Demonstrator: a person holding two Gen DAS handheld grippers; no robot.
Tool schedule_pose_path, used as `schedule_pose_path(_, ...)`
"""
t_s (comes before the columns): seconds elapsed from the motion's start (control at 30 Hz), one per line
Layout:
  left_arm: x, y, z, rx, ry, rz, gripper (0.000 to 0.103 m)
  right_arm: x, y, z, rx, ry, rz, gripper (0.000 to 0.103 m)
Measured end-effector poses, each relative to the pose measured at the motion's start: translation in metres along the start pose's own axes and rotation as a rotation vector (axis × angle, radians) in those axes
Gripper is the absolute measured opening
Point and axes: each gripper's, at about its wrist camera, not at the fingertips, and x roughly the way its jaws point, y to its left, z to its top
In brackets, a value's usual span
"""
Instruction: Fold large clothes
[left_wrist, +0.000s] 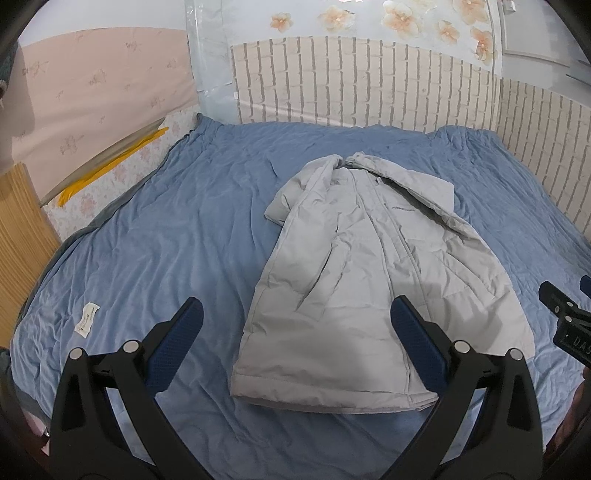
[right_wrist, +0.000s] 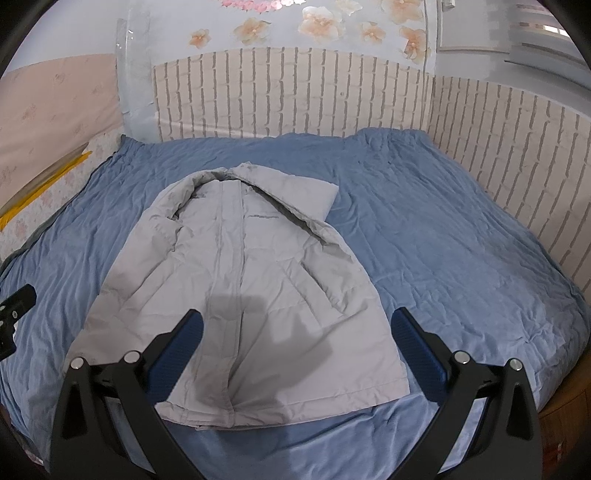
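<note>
Both tongs hung spread wide above the near edge of the bed, gripping nothing: the left tongs (left_wrist: 295, 314) over the coat's hem and the bare sheet beside it, the right tongs (right_wrist: 297, 325) over the hem's right part. Between and beyond them the grey padded coat (left_wrist: 354, 266) lay flat, front up, on the blue sheet (left_wrist: 166, 221), hem towards the cameras and collar towards the far brick-patterned wall (left_wrist: 369, 81). Its sleeves were folded in over the body, and the hood (right_wrist: 303, 192) lay spread to the right of the collar. A white label (left_wrist: 87, 318) sat on the sheet well left of the coat.
</note>
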Motion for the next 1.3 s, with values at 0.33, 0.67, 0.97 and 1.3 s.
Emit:
schedule_pose_path(0.33,0.0011,0.0014,-0.0011,-0.001,0.006,0.002,0.100,-0.0002,0.0015,-0.0002,-0.001,0.003,0.001,0.101)
schedule_pose_path(0.67,0.0031,0.0022,-0.0018,-0.005,0.010,0.004,0.100,0.0007,0.0021,-0.0007,-0.003,0.008,0.000,0.101)
schedule_pose_path(0.97,0.0055,0.0046,-0.0011,-0.003,0.014,0.006,0.100,0.0011,0.0023,-0.0022,-0.002,0.007,0.000,0.101)
schedule_pose_path(1.3,0.0057,0.0050,-0.0014,-0.001,0.015,0.007,0.100,0.0014,0.0017,-0.0031,-0.003,0.009,0.001,0.101)
